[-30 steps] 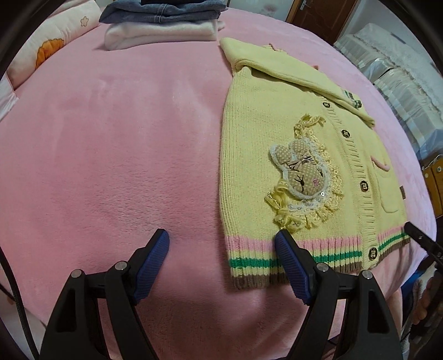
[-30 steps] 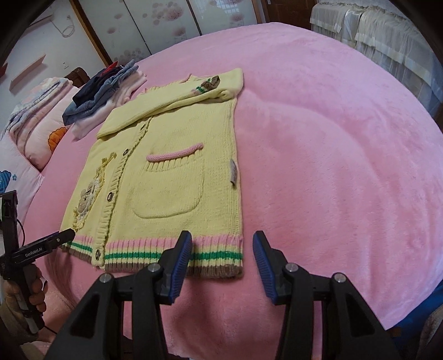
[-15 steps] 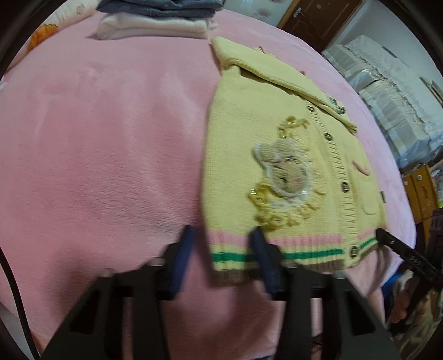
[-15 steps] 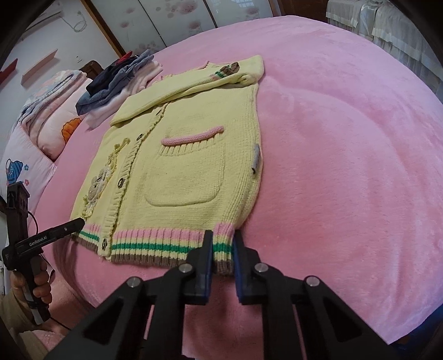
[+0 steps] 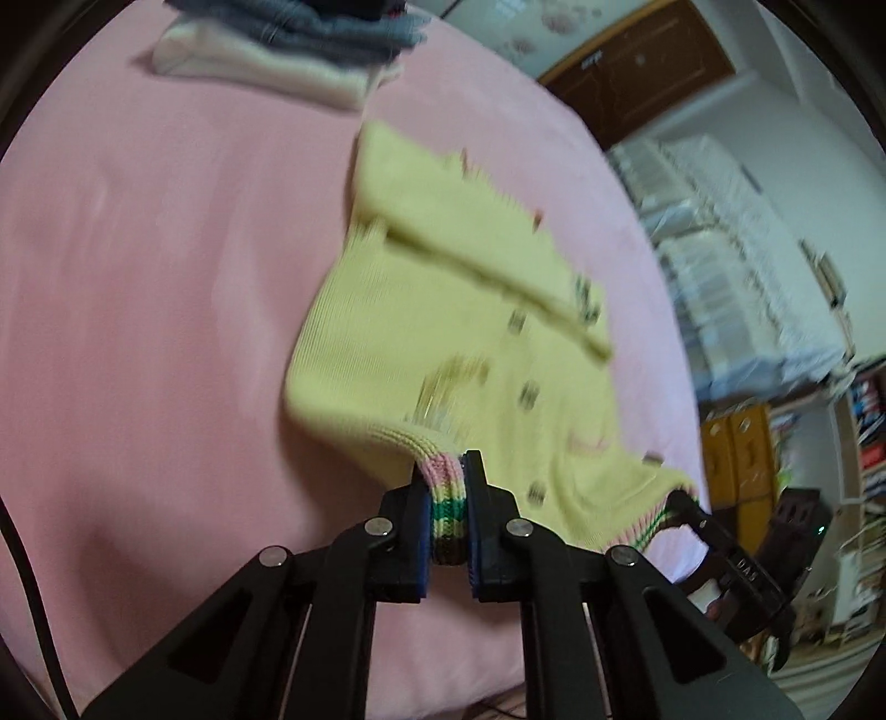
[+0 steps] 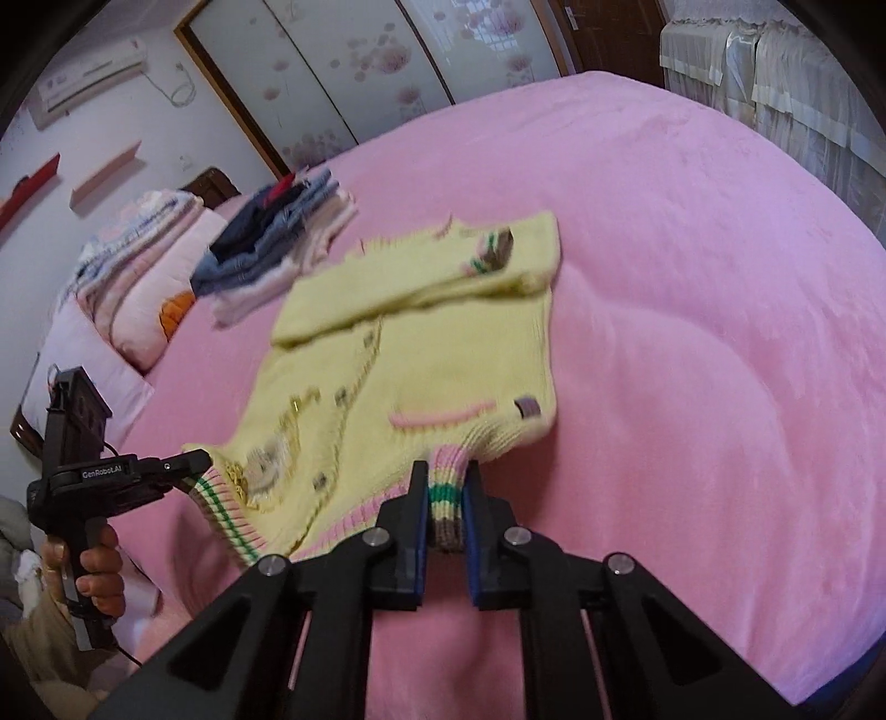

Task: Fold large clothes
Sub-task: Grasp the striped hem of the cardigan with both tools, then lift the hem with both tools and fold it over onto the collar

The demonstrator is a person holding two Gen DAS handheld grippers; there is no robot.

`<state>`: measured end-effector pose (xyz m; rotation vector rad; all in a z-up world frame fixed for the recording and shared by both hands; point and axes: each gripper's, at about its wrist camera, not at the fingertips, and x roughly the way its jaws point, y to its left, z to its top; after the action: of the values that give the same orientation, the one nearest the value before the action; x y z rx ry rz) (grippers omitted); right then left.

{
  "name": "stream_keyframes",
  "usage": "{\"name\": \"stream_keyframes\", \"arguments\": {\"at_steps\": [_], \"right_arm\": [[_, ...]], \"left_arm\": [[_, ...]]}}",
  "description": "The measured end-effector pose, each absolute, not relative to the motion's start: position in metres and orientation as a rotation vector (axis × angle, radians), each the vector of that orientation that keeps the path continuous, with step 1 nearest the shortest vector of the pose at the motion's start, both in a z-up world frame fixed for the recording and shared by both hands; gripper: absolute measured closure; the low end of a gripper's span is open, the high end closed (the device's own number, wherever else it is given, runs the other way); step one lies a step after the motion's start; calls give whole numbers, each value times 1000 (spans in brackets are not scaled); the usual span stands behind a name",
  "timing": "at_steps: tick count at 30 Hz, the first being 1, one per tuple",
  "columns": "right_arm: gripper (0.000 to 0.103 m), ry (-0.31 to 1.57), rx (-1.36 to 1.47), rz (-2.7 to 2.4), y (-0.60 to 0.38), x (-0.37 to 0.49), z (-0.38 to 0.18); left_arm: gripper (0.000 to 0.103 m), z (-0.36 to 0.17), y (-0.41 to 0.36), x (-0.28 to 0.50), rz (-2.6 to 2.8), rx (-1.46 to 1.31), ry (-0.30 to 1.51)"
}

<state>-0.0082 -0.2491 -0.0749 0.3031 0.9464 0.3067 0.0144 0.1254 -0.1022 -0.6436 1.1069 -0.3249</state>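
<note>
A yellow knitted cardigan (image 5: pixel 387 332) (image 6: pixel 443 354) lies front up on the pink bed, sleeves folded across its top. Its striped hem is pink, green and brown. My left gripper (image 5: pixel 443 471) is shut on the hem's left corner (image 5: pixel 447 515), which is lifted off the bed. My right gripper (image 6: pixel 446 471) is shut on the hem's right corner (image 6: pixel 446 498), also raised. Each gripper shows in the other's view: the left gripper (image 6: pixel 188 462) with a hand on its handle, and the right gripper (image 5: pixel 681 498). The hem sags between the two grips.
A stack of folded clothes (image 5: pixel 288 50) (image 6: pixel 277 255) sits beyond the cardigan's collar. Pillows (image 6: pixel 138 288) lie at the bed's left side. The pink blanket (image 6: pixel 692 332) stretches wide to the right of the cardigan. An orange cabinet (image 5: pixel 736 443) stands off the bed.
Both grippers went from open beside the hem to shut on its corners. They then rose, lifting the cardigan's lower edge off the bed.
</note>
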Motion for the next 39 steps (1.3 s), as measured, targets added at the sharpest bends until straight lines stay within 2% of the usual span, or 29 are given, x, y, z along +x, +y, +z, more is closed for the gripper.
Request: {"name": "stream_keyframes", "arguments": {"at_steps": [9, 11, 12, 13, 14, 25, 27, 29, 35, 36, 38, 39], "right_arm": [[91, 877, 429, 282, -260, 125, -50], [84, 863, 440, 251, -262, 160, -59], [70, 876, 419, 207, -263, 174, -65], [59, 890, 405, 160, -265, 185, -71], [57, 901, 405, 138, -267, 193, -77], [57, 964, 261, 165, -254, 219, -118], [57, 977, 246, 163, -249, 228, -121], [57, 990, 244, 168, -246, 237, -127], [59, 1006, 211, 191, -233, 250, -136], [60, 1004, 201, 192, -230, 251, -136], [76, 1002, 194, 199, -227, 253, -137], [83, 1005, 192, 198, -226, 253, -137]], "left_arm": [[95, -76, 146, 153, -215, -648, 985], [88, -84, 151, 186, -197, -650, 977], [84, -91, 153, 199, -187, -658, 992], [75, -99, 155, 210, -155, -663, 1010], [69, -108, 161, 214, -120, -656, 1026], [66, -138, 163, 230, -172, -615, 1035], [62, -141, 167, 228, -196, -652, 1022], [49, -142, 176, 220, -221, -705, 1008], [48, -143, 187, 221, -234, -715, 983], [49, -144, 184, 224, -238, -693, 989], [50, -146, 174, 230, -242, -639, 1006], [56, -146, 168, 233, -243, -612, 1007]]}}
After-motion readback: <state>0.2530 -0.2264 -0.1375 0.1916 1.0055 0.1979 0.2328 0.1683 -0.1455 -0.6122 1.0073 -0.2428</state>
